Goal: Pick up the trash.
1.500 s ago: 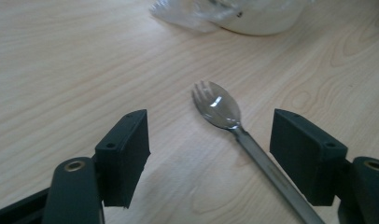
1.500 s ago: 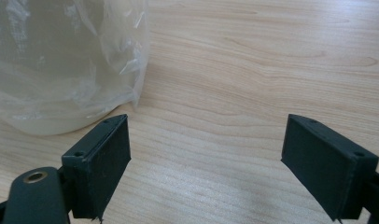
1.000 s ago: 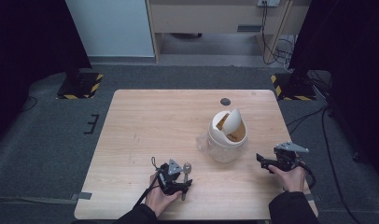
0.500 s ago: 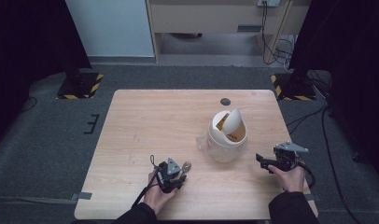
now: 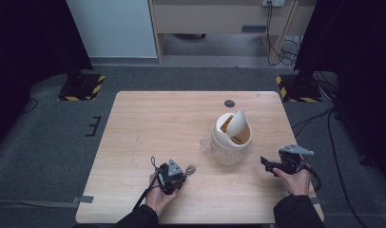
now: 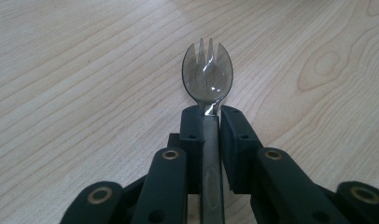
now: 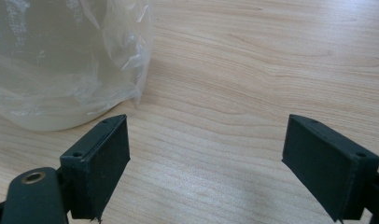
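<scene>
A clear grey plastic spork (image 6: pixel 207 74) lies low over the wooden table (image 5: pixel 148 128), its tines pointing away from me. My left gripper (image 6: pixel 211 116) has just been closing and is now shut on the spork's handle, near the table's front edge (image 5: pixel 181 173). The spork's head (image 5: pixel 189 168) sticks out past the jaws toward the right. My right gripper (image 5: pixel 266 164) stands open at the front right, with nothing but bare wood between its jaws (image 7: pixel 206 154). It points left at the white bin (image 5: pixel 231 137).
The white bin has a tilted swing lid (image 5: pixel 237 122) and a clear plastic liner (image 7: pixel 127 51), with brownish contents inside. A small dark round spot (image 5: pixel 229 103) sits near the table's far edge. Dark floor surrounds the table.
The left gripper's jaws have closed on the spork's handle, and the hand shifted slightly. The right hand and the bin have not moved.
</scene>
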Demonstrator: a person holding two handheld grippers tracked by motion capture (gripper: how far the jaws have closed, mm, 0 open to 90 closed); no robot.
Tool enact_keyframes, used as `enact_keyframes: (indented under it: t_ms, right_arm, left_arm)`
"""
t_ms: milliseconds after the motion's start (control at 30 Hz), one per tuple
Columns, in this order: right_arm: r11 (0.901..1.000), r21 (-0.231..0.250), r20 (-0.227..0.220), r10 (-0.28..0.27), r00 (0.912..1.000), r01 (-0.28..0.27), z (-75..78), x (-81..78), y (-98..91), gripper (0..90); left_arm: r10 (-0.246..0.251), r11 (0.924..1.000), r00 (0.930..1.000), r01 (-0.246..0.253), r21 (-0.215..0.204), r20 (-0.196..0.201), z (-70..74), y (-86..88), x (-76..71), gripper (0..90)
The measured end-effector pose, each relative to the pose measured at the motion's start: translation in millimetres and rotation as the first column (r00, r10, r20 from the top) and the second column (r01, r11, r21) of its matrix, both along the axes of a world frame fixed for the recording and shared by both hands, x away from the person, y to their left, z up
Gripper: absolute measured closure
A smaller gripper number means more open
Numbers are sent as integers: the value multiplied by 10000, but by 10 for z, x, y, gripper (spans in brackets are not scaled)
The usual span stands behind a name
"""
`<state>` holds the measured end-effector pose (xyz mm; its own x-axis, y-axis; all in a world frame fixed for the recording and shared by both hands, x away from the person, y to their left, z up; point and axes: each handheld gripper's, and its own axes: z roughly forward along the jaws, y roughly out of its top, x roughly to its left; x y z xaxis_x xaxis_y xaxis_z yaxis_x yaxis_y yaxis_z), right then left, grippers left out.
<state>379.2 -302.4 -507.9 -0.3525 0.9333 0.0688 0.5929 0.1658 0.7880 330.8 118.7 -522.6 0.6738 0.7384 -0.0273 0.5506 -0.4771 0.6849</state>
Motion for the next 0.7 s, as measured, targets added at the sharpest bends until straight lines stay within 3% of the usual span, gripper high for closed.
enact_keyframes:
  t_ms: [133, 467, 700]
  right_arm:
    - [9999, 88, 55, -49, 10000, 49, 9, -3, -8, 150]
    - [9997, 194, 184, -125, 9998, 121, 24, -7, -20, 147]
    - [9985, 496, 441, -271, 9987, 249, 60, -11, -37, 134]
  left_arm:
    - [105, 9999, 9999, -104, 51, -51, 9, 29, 13, 798]
    - [48, 9997, 9996, -42, -243, 266, 92, 32, -2, 798]
    - [138, 9949, 9966, -56, -1010, 811, 264, 90, -5, 799]
